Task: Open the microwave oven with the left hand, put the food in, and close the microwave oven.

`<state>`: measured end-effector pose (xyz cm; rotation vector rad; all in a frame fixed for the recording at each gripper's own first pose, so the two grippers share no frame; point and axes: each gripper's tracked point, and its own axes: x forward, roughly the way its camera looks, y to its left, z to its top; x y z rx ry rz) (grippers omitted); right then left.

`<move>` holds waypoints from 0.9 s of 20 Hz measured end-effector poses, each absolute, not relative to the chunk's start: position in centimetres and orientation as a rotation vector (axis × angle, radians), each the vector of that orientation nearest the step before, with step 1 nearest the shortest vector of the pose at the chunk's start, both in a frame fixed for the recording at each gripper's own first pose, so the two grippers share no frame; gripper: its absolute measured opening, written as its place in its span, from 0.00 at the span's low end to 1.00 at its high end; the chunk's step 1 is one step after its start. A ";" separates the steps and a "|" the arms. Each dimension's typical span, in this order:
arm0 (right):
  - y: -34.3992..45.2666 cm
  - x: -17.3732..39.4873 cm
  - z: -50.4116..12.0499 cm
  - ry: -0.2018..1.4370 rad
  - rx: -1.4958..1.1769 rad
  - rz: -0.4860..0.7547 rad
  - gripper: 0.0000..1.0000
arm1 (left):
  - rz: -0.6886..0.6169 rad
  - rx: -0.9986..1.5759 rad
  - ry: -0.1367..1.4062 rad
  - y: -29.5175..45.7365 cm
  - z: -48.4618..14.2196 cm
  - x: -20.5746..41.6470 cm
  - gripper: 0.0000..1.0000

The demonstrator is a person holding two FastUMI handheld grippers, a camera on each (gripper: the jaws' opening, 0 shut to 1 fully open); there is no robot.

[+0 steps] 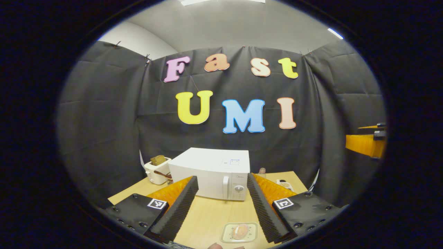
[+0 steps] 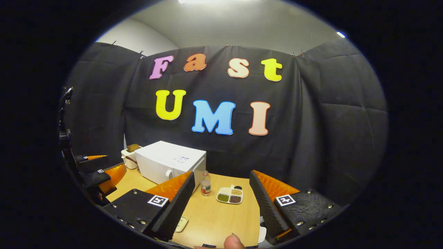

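My left camera faces the microwave ahead of my claw; my right one sees it from farther right, sharing the table.

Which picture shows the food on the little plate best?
The left gripper view: the pale round food lies whole on its small cream square plate on the wooden table, between the open left gripper fingers. In the right gripper view just a corner of the plate peeks out beside a finger of the right gripper.
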<state>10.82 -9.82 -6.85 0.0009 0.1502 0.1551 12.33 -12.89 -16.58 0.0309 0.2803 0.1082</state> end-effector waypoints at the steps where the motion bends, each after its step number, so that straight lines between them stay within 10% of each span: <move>1: -9.8 11.5 -7.4 0.168 -0.009 0.122 0.96 | 0.087 0.042 0.292 -12.7 -18.3 13.8 0.95; 18: -7.7 14.2 -11.5 0.414 -0.089 -0.228 0.96 | -0.103 0.040 0.604 -6.9 -46.5 32.0 0.95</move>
